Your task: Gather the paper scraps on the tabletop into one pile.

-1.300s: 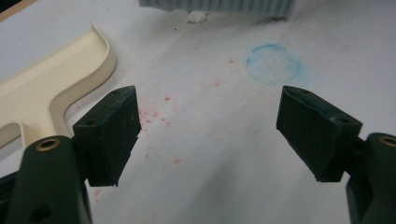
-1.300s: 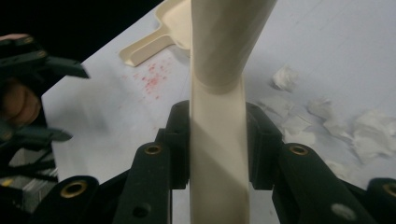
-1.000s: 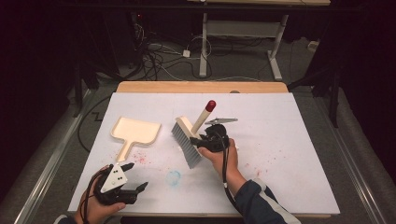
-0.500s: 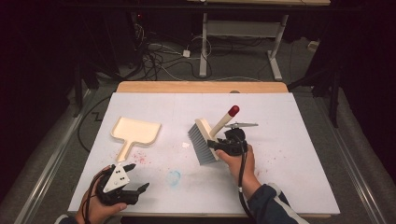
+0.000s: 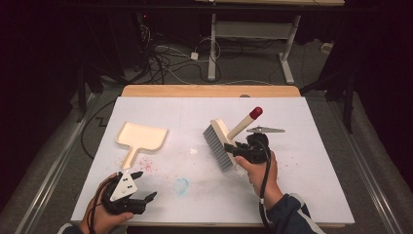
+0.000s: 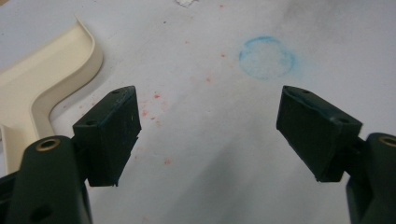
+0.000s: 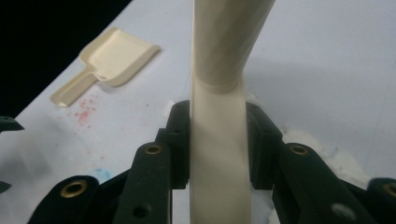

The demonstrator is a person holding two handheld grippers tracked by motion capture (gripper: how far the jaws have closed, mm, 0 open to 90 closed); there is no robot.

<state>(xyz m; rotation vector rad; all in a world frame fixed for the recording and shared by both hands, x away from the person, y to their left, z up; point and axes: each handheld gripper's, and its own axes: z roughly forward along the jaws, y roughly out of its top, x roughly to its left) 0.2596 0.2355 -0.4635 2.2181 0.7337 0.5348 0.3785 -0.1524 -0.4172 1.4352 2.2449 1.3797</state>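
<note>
Two-tone table: white sheet, red specks, blue ring; dark room.

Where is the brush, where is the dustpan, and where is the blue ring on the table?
brush (image 5: 219,145), high view, on its grey bristles.
dustpan (image 5: 142,136), high view, inside its cream pan.
blue ring (image 6: 266,58), left gripper view, on its middle.

Cream brush with red-tipped handle, tilted above the table.
</note>
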